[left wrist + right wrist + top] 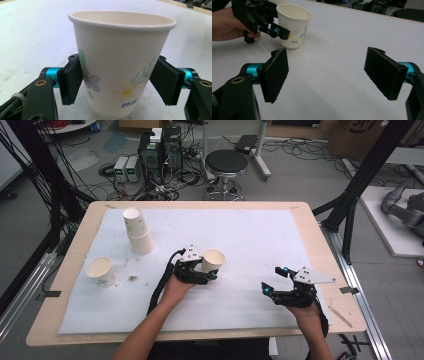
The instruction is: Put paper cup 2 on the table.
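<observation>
White sheeting (pixel 260 235) covers the wooden table (pixel 75 250). Near its middle an upright paper cup (pixel 212 260) stands between the jaws of the left gripper (pixel 207 270), pads pressed on its sides. Right of that cup, well apart, the right gripper (pixel 274 280) is spread wide, holding nothing.

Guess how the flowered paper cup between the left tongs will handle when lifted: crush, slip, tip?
The paper cup looks thin-walled and empty, so probably light and easy to dent under a hard squeeze. Its sides taper toward the base, so it may slide down between the flat pads. Wider at the rim, it could tip if nudged.
</observation>
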A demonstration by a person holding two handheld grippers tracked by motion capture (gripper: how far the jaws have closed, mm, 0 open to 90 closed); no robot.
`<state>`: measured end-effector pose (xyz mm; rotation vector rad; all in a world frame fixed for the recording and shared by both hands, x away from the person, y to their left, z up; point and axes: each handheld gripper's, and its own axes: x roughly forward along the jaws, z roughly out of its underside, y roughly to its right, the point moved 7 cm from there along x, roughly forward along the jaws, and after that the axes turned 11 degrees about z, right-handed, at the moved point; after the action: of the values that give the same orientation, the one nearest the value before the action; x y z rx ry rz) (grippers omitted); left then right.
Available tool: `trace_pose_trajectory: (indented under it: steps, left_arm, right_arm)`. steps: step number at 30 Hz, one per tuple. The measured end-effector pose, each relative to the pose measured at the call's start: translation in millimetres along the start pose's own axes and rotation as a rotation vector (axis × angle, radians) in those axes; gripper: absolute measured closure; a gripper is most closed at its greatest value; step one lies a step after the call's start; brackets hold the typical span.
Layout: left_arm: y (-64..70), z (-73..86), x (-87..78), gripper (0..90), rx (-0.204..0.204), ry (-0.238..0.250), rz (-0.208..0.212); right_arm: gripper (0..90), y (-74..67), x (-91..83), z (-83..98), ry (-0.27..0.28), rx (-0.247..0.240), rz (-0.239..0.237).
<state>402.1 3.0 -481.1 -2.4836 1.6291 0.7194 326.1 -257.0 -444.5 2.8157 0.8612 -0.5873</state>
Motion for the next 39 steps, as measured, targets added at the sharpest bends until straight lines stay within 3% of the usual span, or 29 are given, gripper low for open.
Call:
trace_pose_trajectory:
  steps: [8,14,18,23,28,34,39]
  left_arm:
    - [4.9,9.5,-10.1,30.0,0.033,-0.083,-0.029]
    - [4.8,11.0,-12.7,29.1,0.011,-0.063,-0.023]
    - [6.2,10.4,-20.8,21.1,-0.016,-0.015,0.008]
    - [5.7,8.6,-49.2,19.3,-0.028,0.057,0.013]
    - [5.5,2.5,-85.3,19.1,0.003,0.158,0.011]
    - [4.7,7.7,-122.0,16.2,0.006,0.254,-0.019]
    - [3.3,20.0,-145.1,16.2,0.008,0.305,-0.073]
  right_arm:
    - [20.2,0.6,-1.0,-0.3,0.005,0.000,0.001]
    - [20.2,0.2,-0.4,0.0,0.002,0.003,-0.002]
    - [20.2,1.0,0.3,0.9,-0.002,0.005,-0.001]
    - [20.2,2.3,2.3,2.6,-0.008,0.010,-0.003]
    - [20.2,4.4,4.1,4.9,-0.017,0.010,0.004]
    - [20.1,5.0,2.1,3.9,-0.011,0.003,0.019]
    - [20.1,5.5,0.8,2.5,-0.006,0.003,0.031]
